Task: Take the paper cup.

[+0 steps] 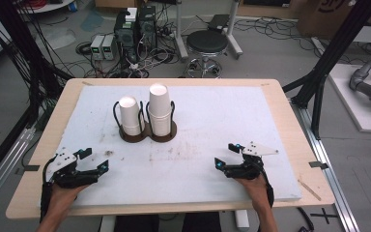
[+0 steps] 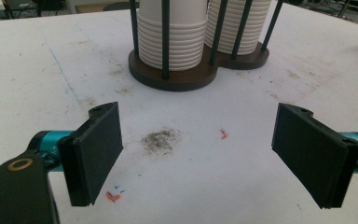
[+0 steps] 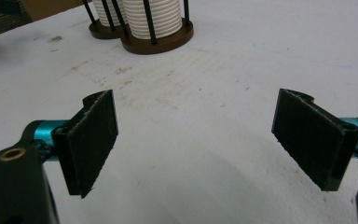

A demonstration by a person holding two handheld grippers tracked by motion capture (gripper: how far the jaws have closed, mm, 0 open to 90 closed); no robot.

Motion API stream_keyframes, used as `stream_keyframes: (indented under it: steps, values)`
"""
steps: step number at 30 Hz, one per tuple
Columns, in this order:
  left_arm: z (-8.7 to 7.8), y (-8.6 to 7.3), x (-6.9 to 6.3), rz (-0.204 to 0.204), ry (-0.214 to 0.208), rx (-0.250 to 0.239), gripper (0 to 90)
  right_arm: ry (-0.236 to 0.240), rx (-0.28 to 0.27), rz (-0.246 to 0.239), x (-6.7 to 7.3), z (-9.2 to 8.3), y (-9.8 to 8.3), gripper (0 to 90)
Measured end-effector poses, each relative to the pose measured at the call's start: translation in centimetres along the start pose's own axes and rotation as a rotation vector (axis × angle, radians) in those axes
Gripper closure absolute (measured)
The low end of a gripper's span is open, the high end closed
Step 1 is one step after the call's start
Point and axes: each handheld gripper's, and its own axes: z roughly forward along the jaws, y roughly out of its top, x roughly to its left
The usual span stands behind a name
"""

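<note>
Now, left hand-held gripper (image 1: 92, 161): low over the near-left part of the bench, jaws spread wide, nothing between them.
Right hand-held gripper (image 1: 227, 155): low over the near-right part, jaws equally wide apart, empty.
Cup stacks: two white stacks, the left cup stack (image 1: 130, 115) shorter, the right cup stack (image 1: 160, 108) taller, upright and side by side.
Holder (image 1: 147, 133): dark brown double base with thin black upright rods around each stack, standing mid-bench toward the far side, well apart from both grippers.
Bench (image 1: 198, 159): white, scuffed sheet on a wooden top; grey smudge (image 2: 161, 140) and small red marks ahead of the left jaws.
</note>
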Motion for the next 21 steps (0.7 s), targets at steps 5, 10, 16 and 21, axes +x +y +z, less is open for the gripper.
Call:
stream_keyframes:
  steps: [5, 10, 16, 21]
  values:
    - [0.02, 0.0, -0.08, 0.006, 0.001, 0.001, 16.0, -0.001, -0.003, 0.007, -0.01, -0.03, -0.01, 14.8]
    - [0.01, 0.01, 0.05, 0.001, -0.008, 0.002, 16.0, 0.003, -0.006, 0.006, 0.0, -0.05, -0.02, 14.8]
    - [0.07, 0.06, 0.06, 0.002, -0.023, 0.006, 16.1, 0.012, 0.002, 0.006, -0.13, 0.05, 0.03, 14.8]
    - [0.17, 0.22, 0.16, 0.007, -0.049, 0.021, 15.8, 0.009, -0.002, 0.003, -0.11, 0.03, 0.02, 14.8]
